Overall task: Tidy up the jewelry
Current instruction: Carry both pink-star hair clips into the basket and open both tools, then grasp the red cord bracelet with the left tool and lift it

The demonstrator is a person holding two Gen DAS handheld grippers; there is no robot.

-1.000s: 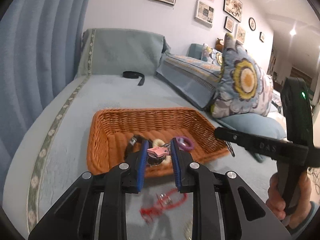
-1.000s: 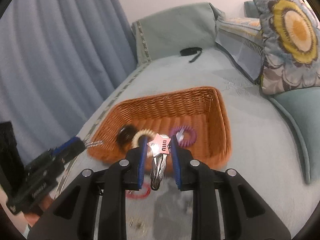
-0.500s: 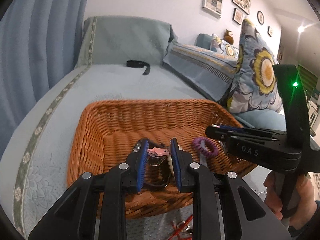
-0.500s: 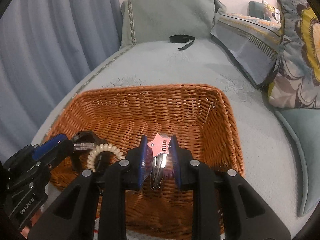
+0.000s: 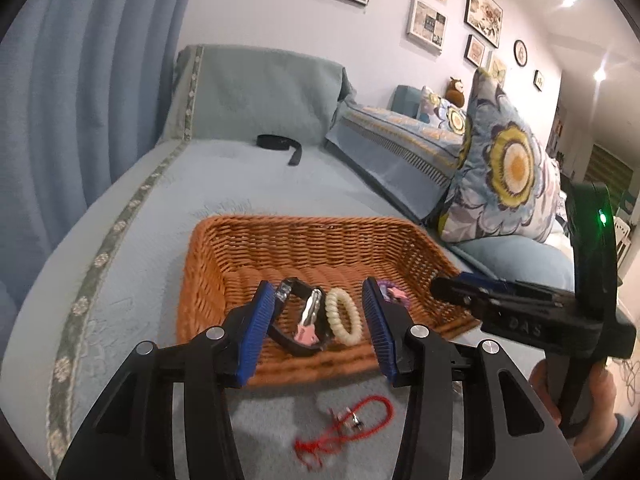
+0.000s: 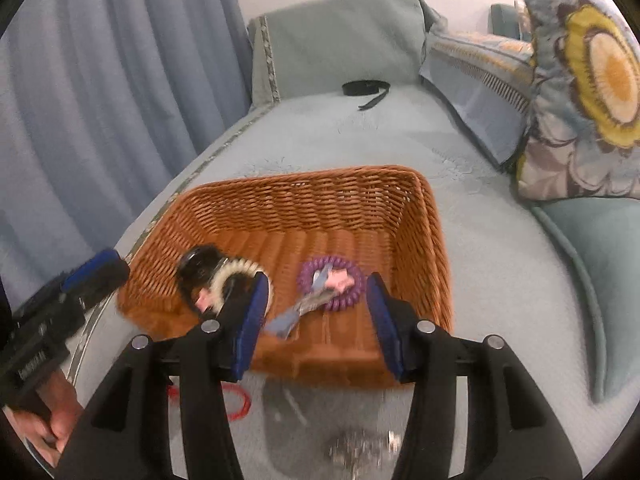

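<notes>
left wrist: close, looking down-forward | right wrist: same | shared: orange woven wicker basket (image 5: 320,240) (image 6: 320,196) on sofa

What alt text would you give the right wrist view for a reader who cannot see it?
The right gripper, its jaws just opened and empty, hangs over a wicker basket on a blue-green sofa, where a pink star hair clip lies across a purple spiral hair tie. The left gripper is at the basket's left edge.
</notes>
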